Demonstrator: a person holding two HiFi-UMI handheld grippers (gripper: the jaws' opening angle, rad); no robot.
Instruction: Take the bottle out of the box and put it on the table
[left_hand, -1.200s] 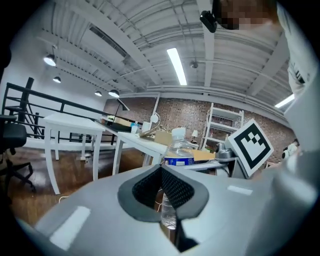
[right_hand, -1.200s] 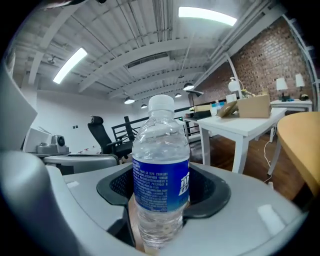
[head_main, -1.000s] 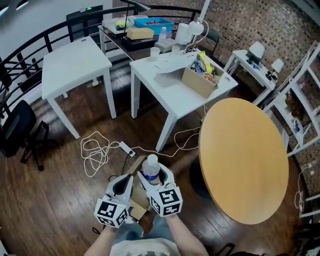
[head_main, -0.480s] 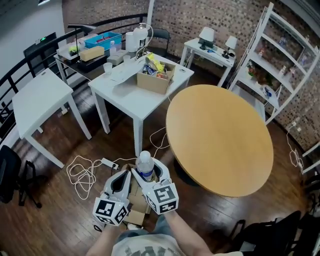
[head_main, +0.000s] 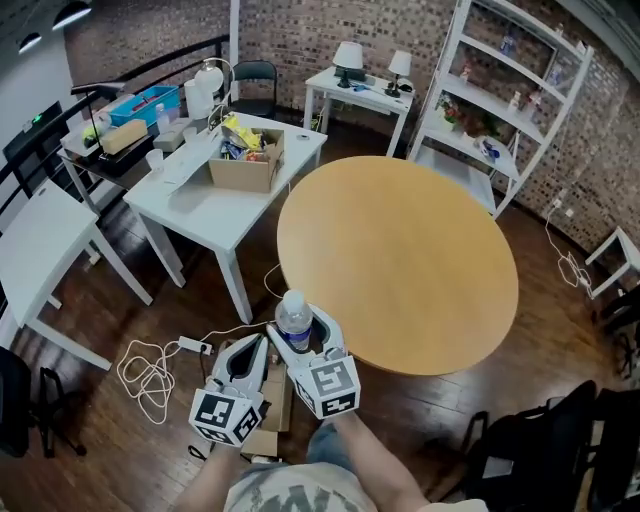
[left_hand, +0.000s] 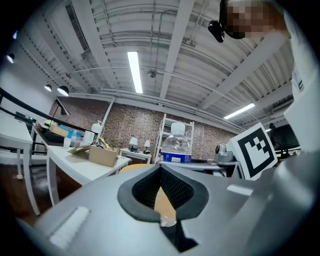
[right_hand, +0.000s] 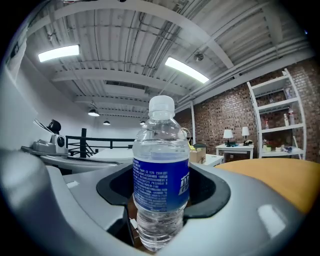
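A clear water bottle (head_main: 293, 318) with a blue label and white cap stands upright between the jaws of my right gripper (head_main: 298, 338), which is shut on its lower body. In the right gripper view the bottle (right_hand: 161, 175) fills the middle of the right gripper (right_hand: 162, 194). My left gripper (head_main: 248, 352) is just to its left, shut and empty; the left gripper view shows the bottle (left_hand: 177, 147) beyond the left gripper (left_hand: 162, 192). The cardboard box (head_main: 272, 395) lies on the floor under both grippers. The round wooden table (head_main: 420, 250) starts just right of the bottle.
A white table (head_main: 190, 205) with an open carton of odds and ends (head_main: 245, 165) stands at the left. A white shelf unit (head_main: 510, 90) and a small lamp table (head_main: 365, 92) are behind. A white cable (head_main: 150, 370) lies on the floor, dark bags (head_main: 540, 460) at lower right.
Both grippers have risen and swung to the right with the bottle, from over the box to the round table's near edge. The bottle stays gripped and upright.
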